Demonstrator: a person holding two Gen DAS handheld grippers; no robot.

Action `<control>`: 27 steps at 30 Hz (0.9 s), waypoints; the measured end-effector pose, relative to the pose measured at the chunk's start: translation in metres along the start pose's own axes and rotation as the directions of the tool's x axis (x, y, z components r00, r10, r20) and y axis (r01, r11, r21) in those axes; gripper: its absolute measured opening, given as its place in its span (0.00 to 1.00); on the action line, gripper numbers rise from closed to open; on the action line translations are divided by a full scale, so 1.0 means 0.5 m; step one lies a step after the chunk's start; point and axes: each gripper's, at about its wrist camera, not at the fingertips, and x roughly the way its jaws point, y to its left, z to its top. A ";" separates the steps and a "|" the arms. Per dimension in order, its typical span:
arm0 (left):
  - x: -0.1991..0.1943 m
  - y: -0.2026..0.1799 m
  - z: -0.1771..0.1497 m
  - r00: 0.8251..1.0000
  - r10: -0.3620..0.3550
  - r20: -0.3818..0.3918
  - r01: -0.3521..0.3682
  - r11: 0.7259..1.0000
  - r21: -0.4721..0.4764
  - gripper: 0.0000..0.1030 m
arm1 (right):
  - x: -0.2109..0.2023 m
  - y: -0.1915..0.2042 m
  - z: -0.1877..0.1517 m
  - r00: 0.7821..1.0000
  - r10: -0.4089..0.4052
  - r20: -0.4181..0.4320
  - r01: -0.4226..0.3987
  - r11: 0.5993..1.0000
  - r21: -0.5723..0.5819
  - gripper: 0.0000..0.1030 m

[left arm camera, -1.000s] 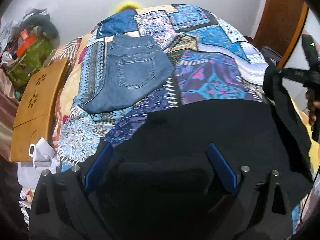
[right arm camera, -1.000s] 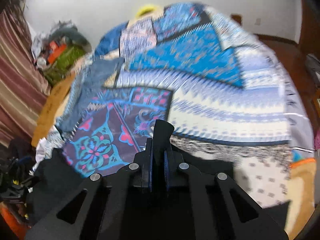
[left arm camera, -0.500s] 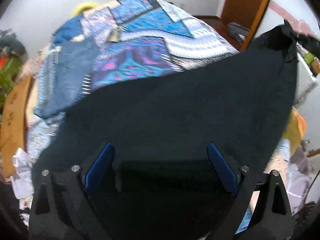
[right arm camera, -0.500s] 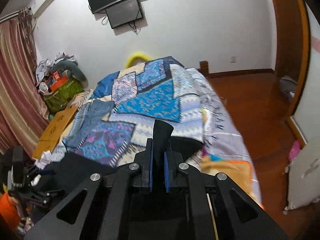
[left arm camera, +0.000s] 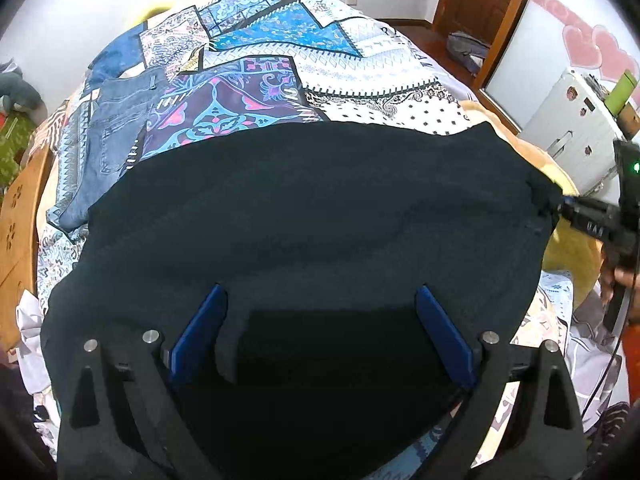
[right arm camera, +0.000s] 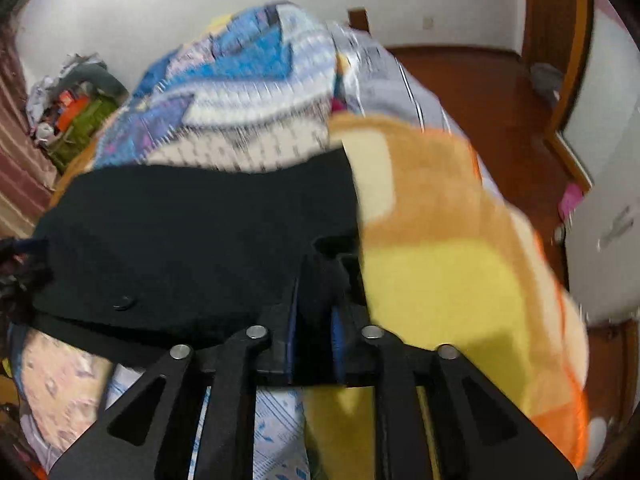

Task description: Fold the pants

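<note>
Black pants (left arm camera: 320,208) lie spread across the near end of the patchwork bed cover (left arm camera: 360,68). My left gripper (left arm camera: 320,320) has its blue fingers (left arm camera: 200,332) wide apart, with black cloth draped between them. My right gripper (right arm camera: 314,280) is shut on a corner of the black pants (right arm camera: 192,240), seen in the left wrist view at the far right (left arm camera: 560,204). The cloth hangs stretched between that corner and the left side.
Folded blue jeans (left arm camera: 116,132) lie on the bed's left. A yellow and orange blanket (right arm camera: 440,260) lies beside the pants. A wooden board (left arm camera: 20,220) stands left of the bed. A white cabinet (left arm camera: 572,128) and a brown door (left arm camera: 480,4) are at the right.
The black pants have been carried down and laid flatter across the bed's near end. My right gripper moved down and to the right, pulling its corner outward over the yellow blanket.
</note>
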 end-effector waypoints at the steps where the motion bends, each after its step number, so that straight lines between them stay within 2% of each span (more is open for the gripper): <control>1: -0.002 0.002 -0.001 1.000 0.002 0.007 -0.002 1.000 -0.005 0.94 | -0.003 0.000 -0.004 1.000 -0.004 0.004 0.004 1.000 0.007 0.23; 4: -0.018 0.011 -0.004 0.999 0.008 0.037 -0.007 1.000 -0.018 0.94 | -0.030 0.001 -0.005 0.998 -0.056 0.005 0.056 0.998 0.019 0.39; 7: -0.054 0.040 -0.006 0.995 0.032 0.093 -0.028 0.999 -0.043 0.94 | -0.067 0.024 0.005 0.995 -0.092 0.043 0.093 0.996 -0.015 0.39; 9: -0.082 0.070 -0.007 0.990 0.052 0.134 -0.043 0.997 -0.070 0.94 | -0.094 0.051 0.019 0.994 -0.085 0.071 0.088 0.995 -0.041 0.40; 15: -0.171 0.205 -0.027 0.965 0.126 0.228 -0.084 0.980 -0.183 0.94 | -0.152 0.166 0.063 0.984 -0.007 0.180 0.033 0.989 -0.146 0.51; 18: -0.206 0.287 -0.051 0.952 0.173 0.252 -0.110 0.964 -0.243 0.94 | -0.160 0.248 0.089 0.978 0.050 0.204 -0.006 0.977 -0.212 0.51; 23: -0.231 0.425 -0.105 0.937 0.254 0.241 -0.160 0.923 -0.350 0.94 | -0.140 0.393 0.131 0.969 0.142 0.203 -0.067 0.940 -0.335 0.51; 27: -0.221 0.545 -0.152 0.942 0.277 0.187 -0.170 0.880 -0.444 0.94 | -0.094 0.500 0.154 0.967 0.196 0.162 -0.110 0.898 -0.426 0.51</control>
